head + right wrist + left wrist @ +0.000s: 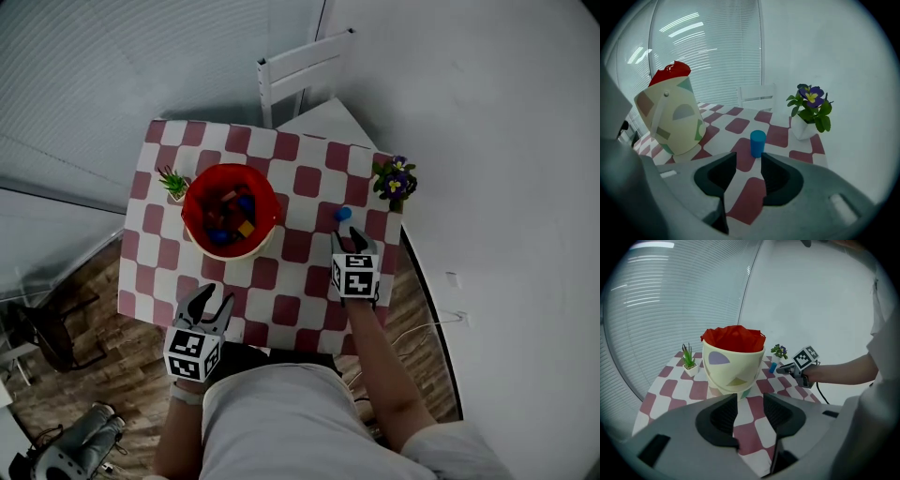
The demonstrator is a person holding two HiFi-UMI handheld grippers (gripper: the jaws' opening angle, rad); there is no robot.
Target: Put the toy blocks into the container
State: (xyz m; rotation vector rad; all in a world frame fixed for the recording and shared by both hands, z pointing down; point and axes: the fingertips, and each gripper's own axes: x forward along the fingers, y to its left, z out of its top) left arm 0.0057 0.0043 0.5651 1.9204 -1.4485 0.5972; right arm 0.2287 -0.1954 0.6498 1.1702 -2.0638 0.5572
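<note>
Right gripper view pretty much tells it: the only loose blue block I can see stands upright on the desk, long axis vertical. It's dead ahead, just past the right gripper, whose jaws are apart with nothing in them. Left gripper is spread and empty too, over the near-left edge, so right is clearly closer. The container sits left of the block, with other blocks inside. No readable writing anywhere, just square markers on the gripper cubes.

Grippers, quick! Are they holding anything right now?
Left gripper: open, empty.
Right gripper: open, empty; blue block stands just beyond its tips.
</note>
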